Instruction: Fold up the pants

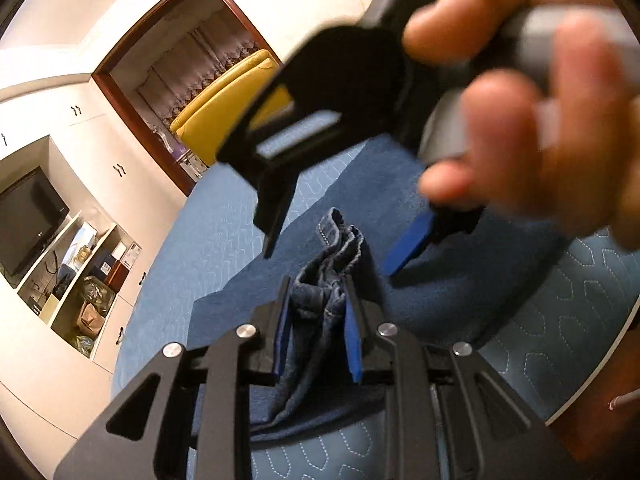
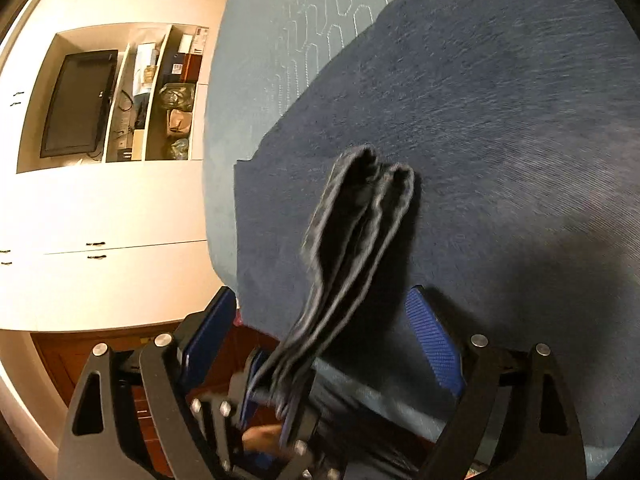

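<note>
Left wrist view: left hand-held gripper clamps bunched blue denim pants above the bed; right hand-held gripper gapes empty nearby. Best regrasp the far hem squarely.

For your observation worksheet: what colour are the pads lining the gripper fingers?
Blue, on black fingers. Clearest in the left wrist view, on the left gripper pads.

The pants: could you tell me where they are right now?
In the left wrist view, the pants are bunched at bottom centre, clamped in the left gripper above the blue bed cover.
</note>
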